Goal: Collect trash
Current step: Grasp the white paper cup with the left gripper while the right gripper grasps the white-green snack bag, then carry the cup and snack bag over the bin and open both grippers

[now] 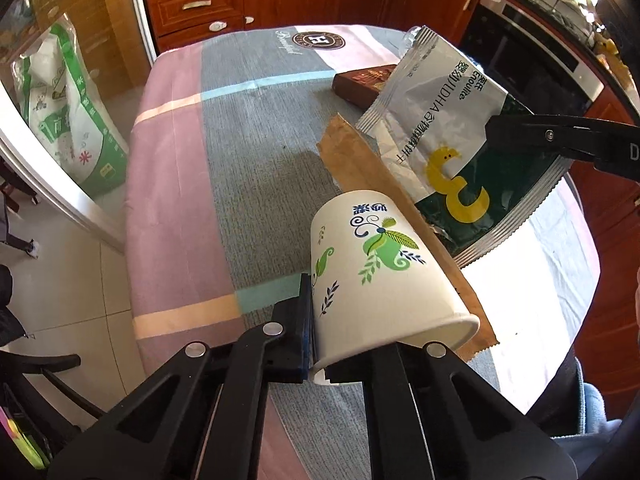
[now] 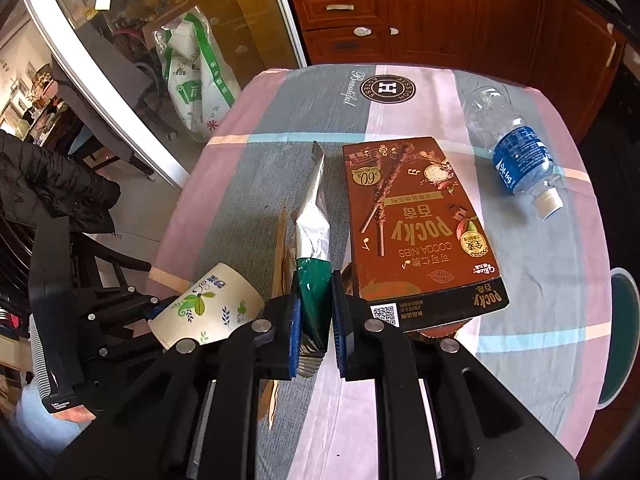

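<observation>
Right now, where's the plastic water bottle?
In the right wrist view the plastic water bottle lies on its side at the table's far right, beyond and to the right of the Pocky box, untouched.

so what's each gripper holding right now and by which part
The left gripper pinches the paper cup by its rim wall. The right gripper clamps the foil snack wrapper near its green, crimped end.

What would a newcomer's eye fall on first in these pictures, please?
Probably the paper cup with green leaf prints, pinched by its rim in the left gripper above the striped tablecloth. Next, the foil snack bag clamped in the right gripper, beside the brown Pocky box and a fallen water bottle.
</observation>
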Demonstrator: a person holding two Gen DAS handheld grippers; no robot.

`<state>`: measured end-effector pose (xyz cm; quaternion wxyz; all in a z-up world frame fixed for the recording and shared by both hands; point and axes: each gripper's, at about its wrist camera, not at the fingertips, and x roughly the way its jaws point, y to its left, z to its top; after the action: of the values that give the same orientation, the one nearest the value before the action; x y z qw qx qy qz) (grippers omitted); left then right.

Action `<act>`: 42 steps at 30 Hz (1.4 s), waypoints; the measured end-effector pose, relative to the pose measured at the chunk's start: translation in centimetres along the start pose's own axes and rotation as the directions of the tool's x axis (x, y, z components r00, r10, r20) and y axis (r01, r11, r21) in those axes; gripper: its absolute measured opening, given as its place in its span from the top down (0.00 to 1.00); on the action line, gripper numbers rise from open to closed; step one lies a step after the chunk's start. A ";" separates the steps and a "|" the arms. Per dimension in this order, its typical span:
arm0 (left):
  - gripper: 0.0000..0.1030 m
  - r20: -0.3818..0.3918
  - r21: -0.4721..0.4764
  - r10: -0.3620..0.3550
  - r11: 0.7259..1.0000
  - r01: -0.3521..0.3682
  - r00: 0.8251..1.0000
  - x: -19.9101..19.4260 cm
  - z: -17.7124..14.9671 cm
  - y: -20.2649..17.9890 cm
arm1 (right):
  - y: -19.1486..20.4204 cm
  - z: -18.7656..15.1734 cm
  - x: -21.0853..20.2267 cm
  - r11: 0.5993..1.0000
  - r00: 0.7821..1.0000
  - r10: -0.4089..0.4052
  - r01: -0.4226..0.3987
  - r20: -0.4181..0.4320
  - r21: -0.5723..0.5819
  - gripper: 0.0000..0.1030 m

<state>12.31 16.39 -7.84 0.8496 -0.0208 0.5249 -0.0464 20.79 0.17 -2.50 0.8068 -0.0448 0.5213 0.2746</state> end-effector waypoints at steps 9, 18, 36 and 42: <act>0.95 0.090 -0.026 0.046 0.999 -0.043 0.995 -4.0 0.4 -0.7 | -1.1 -1.0 -3.9 1.000 0.997 0.004 -0.004 0.073 0.005 0.88; 0.95 0.145 0.006 0.033 0.999 -0.035 0.989 -6.2 2.1 -3.7 | -4.2 -2.4 -7.3 0.999 0.991 -0.003 -0.003 0.131 0.049 0.88; 0.95 0.144 0.179 -0.045 0.984 0.019 0.989 -5.3 6.0 -15.8 | -14.4 -7.3 -13.6 0.976 0.969 -0.041 -0.014 0.244 0.218 0.88; 0.95 0.127 0.268 -0.083 0.962 0.047 0.988 -4.1 7.6 -21.8 | -19.4 -9.3 -15.7 0.953 0.953 -0.091 -0.001 0.289 0.303 0.88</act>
<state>16.05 -4.97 1.01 0.8768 0.0723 0.4536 -0.1423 17.88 -25.79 2.71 0.8798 0.1082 0.4276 0.1774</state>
